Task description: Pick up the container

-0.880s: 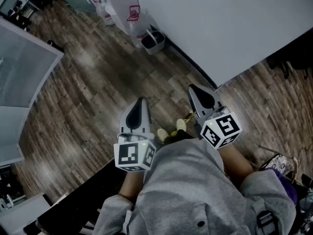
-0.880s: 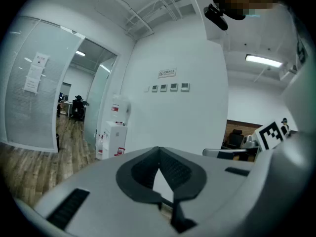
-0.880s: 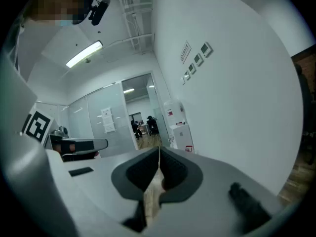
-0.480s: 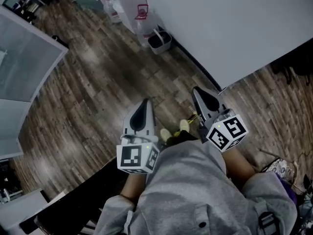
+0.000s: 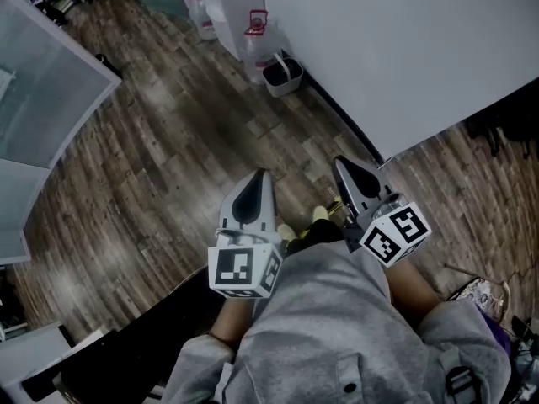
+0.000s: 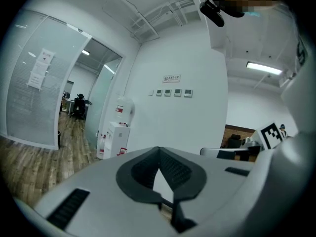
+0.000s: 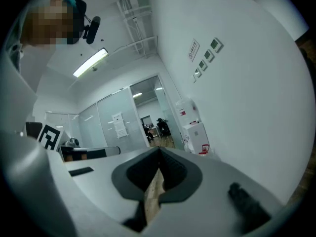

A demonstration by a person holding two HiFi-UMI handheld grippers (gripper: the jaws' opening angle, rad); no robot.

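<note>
shifted right, that small dark white-handled bin point(image 5: 282, 74), maybe my container, sits well ahead of left gripper point(image 5: 258, 180) and right gripper point(image 5: 344, 166), both pinched closed, empty.

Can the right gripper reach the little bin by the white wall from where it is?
Probably not yet. The right gripper, shut and empty, is held near the person's body, while the little bin stands far off across the wooden floor. Nothing blocks the way; the person must walk closer.

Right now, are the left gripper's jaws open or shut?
Shut. The left gripper shows its jaws meeting at the tips, with nothing between them.
</note>
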